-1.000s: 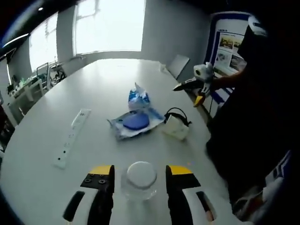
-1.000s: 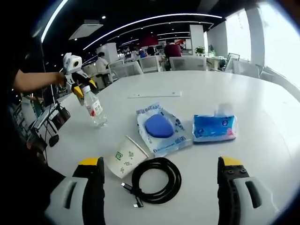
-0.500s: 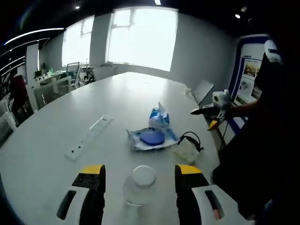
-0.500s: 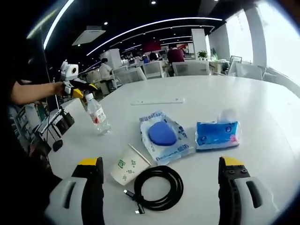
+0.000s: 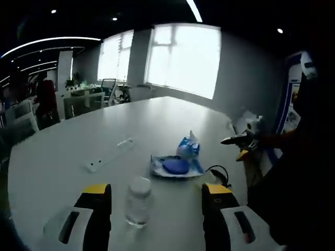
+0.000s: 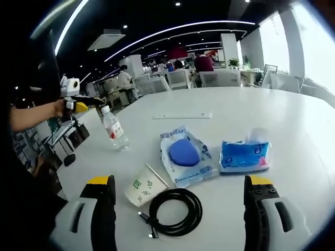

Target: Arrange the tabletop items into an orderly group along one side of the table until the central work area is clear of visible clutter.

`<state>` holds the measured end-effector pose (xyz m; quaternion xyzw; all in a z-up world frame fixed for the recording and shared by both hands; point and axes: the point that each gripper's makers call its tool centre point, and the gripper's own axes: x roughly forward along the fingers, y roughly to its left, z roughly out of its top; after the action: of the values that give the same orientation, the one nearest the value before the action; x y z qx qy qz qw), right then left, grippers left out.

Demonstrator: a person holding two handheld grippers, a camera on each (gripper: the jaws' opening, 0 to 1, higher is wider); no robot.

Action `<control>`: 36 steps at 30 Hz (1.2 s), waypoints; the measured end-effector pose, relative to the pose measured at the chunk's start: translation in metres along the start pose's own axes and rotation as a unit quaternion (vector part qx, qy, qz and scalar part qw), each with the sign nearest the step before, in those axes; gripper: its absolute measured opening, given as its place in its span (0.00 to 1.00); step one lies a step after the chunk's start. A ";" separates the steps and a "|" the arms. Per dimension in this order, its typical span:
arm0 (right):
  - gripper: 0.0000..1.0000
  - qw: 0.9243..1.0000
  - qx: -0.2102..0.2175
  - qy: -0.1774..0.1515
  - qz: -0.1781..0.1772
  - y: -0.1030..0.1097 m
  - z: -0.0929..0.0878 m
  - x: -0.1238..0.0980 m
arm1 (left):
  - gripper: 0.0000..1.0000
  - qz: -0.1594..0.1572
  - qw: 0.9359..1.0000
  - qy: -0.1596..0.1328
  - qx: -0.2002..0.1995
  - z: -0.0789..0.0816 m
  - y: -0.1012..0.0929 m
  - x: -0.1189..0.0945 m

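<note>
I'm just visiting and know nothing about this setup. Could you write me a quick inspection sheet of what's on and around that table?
Surface: white table, mostly bare.
Job's things: water bottle upright near the edge; paper cup on its side; blue plastic packet; tissue pack.
Clutter: white power strip farther back.
Grippers: left gripper open, bottle between its jaws but untouched; right gripper open, holding nothing.
Cables: coiled black cable beside the cup.
Surroundings: office chairs, desks, people, bright windows.

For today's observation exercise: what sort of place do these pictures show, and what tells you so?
Probably an open-plan office or meeting area: a large white table, rows of desks and chairs behind it with people seated, and long ceiling light strips.
</note>
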<state>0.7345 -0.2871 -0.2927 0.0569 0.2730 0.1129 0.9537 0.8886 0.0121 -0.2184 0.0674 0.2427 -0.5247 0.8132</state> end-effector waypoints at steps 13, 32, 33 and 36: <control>1.00 1.000 -0.017 0.004 0.024 -0.008 0.002 -0.004 | 0.75 0.065 0.997 -0.023 -0.040 -0.032 -0.045 -0.023; 1.00 0.999 -0.027 0.006 0.033 -0.030 0.002 -0.015 | 0.86 0.119 0.989 -0.023 -0.083 -0.064 -0.109 -0.023; 1.00 0.999 -0.029 0.007 0.034 -0.031 0.002 -0.015 | 0.87 0.121 0.989 -0.024 -0.083 -0.065 -0.110 -0.025; 1.00 0.999 -0.035 0.008 0.034 -0.035 0.002 -0.015 | 0.89 0.130 0.987 -0.022 -0.089 -0.070 -0.110 -0.029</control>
<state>0.7297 -0.3247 -0.2893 0.0323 0.2748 0.1555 0.9483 0.7589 0.0128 -0.2498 0.0138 0.2594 -0.3924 0.8824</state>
